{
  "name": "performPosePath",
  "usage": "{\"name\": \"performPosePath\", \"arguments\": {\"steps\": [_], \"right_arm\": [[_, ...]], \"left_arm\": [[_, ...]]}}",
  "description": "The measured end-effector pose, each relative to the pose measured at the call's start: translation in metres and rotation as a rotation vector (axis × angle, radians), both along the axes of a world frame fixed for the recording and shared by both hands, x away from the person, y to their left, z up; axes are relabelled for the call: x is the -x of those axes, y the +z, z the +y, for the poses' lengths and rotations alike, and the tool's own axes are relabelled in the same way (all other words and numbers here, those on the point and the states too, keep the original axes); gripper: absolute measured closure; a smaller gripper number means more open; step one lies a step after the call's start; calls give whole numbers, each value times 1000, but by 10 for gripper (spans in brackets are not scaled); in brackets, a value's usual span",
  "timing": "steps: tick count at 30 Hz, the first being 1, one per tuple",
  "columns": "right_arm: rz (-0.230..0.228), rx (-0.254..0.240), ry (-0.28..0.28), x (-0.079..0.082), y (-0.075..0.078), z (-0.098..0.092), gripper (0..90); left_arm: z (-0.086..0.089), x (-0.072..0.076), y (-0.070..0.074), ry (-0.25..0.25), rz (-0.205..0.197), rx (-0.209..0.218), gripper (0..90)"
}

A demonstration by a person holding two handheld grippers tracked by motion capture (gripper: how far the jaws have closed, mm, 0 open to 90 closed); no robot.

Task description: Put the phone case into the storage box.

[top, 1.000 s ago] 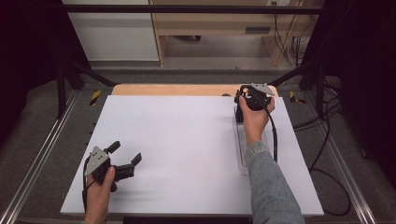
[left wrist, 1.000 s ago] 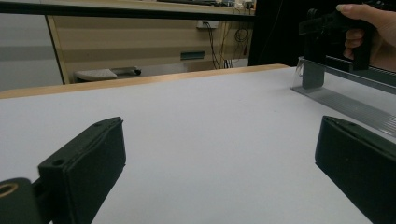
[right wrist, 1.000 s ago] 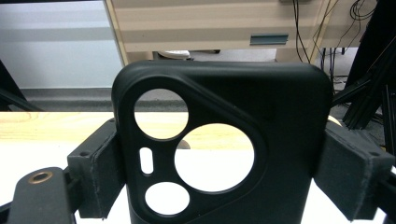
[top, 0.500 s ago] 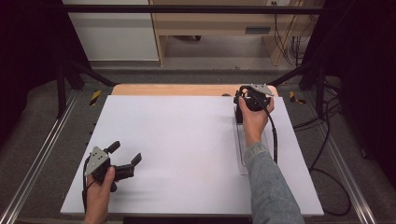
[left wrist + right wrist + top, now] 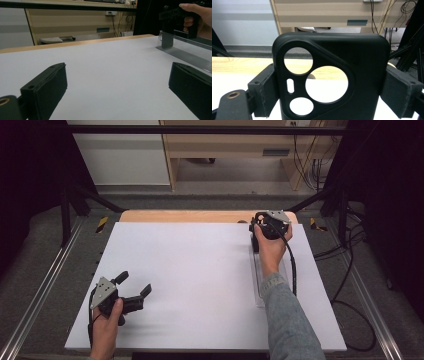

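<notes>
Worktop [image 5: 200, 280]: flat white sheet, matte and smooth, with a pale wood strip [image 5: 185, 216] showing along its far edge.
Room: dark frame posts left and right; grey floor beyond; light wood cabinet [image 5: 230, 150] at the back with a small grey plate on its front, too small to read; bundle of black cables [image 5: 310, 165] hanging at right.
Writing: nothing readable on any surface; yellow-and-black striped markers [image 5: 101, 223] sit at the far corners of the frame.
Left tongs [image 5: 134, 290]: near-left part of the worktop, held in the person's left hand [image 5: 106, 325]; spread wide with bare white surface between them. Pads [image 5: 47, 87] are black, blocky, with a soft foam-like face; grey three-cornered plate on top.
Clear tray [image 5: 270, 280]: long narrow transparent plastic channel lying on the right part of the worktop, running toward the far edge; ribbed floor seen from the left gripper view [image 5: 185, 56].
Phone case [image 5: 329, 75]: black, matte, rubbery, rounded corners, with a raised rounded-triangle camera frame cut by three round holes and one small slot. It stands upright at the far end of the tray, far right of the worktop.
Right tongs [image 5: 329, 90]: pinching the phone case by its two side edges, one pad [image 5: 263, 92] flat on each side; held in the right hand [image 5: 270, 247], denim sleeve [image 5: 292, 320] behind it.
</notes>
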State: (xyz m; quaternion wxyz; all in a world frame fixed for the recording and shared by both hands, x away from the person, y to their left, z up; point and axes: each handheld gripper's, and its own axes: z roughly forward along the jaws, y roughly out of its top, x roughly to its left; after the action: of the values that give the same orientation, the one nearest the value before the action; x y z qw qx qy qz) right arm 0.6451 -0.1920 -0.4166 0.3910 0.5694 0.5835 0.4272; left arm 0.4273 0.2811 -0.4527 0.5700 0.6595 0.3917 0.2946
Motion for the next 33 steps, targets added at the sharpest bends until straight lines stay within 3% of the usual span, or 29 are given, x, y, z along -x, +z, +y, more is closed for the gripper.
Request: {"name": "performPosePath", "arguments": {"steps": [33], "right_arm": [[2, 25, 7, 0, 0, 2, 128]], "left_arm": [[-2, 0, 0, -8, 0, -7, 19]]}}
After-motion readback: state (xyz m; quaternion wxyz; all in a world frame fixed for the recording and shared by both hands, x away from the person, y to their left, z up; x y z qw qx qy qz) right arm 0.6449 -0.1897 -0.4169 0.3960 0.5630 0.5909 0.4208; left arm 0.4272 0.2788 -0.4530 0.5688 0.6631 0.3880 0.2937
